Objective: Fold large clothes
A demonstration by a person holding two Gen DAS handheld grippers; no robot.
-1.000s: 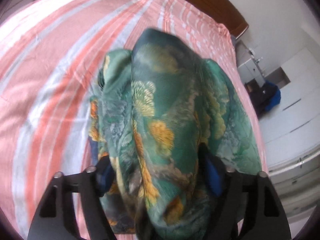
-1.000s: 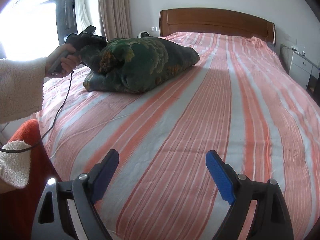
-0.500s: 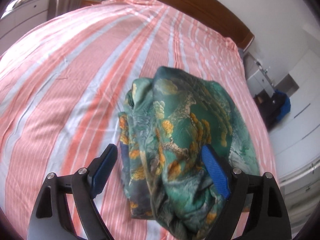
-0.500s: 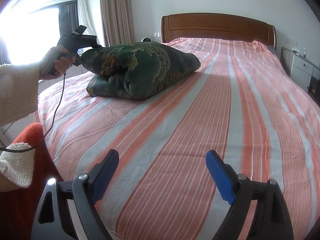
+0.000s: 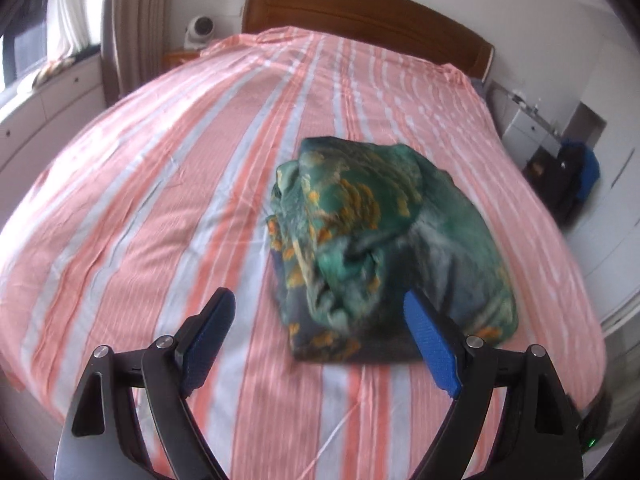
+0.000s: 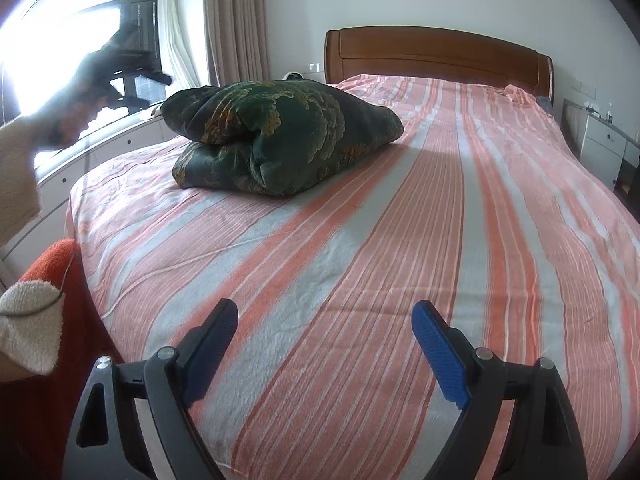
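A folded green garment with a yellow flower print (image 5: 384,220) lies as a thick bundle on the pink striped bed (image 5: 160,180). My left gripper (image 5: 316,296) hangs above and short of the bundle's near end. Its jaws are opening and the blue pads press on nothing. The right wrist view shows the same bundle (image 6: 280,132) at the bed's far left, with the left gripper (image 6: 120,68) blurred in a hand beside it. My right gripper (image 6: 324,305) stands open over the bare striped sheet (image 6: 440,240), far from the bundle.
A wooden headboard (image 6: 436,52) closes the far end of the bed. White drawers (image 6: 120,140) run under the window on one side and a white nightstand (image 6: 604,140) stands on the other. A white fleece sleeve (image 6: 16,176) and red cloth (image 6: 52,264) are at the near left.
My left gripper let go of the green bundle, opened wider and drew back and up from it. The bundle now rests alone on the bed. The right gripper stayed put.
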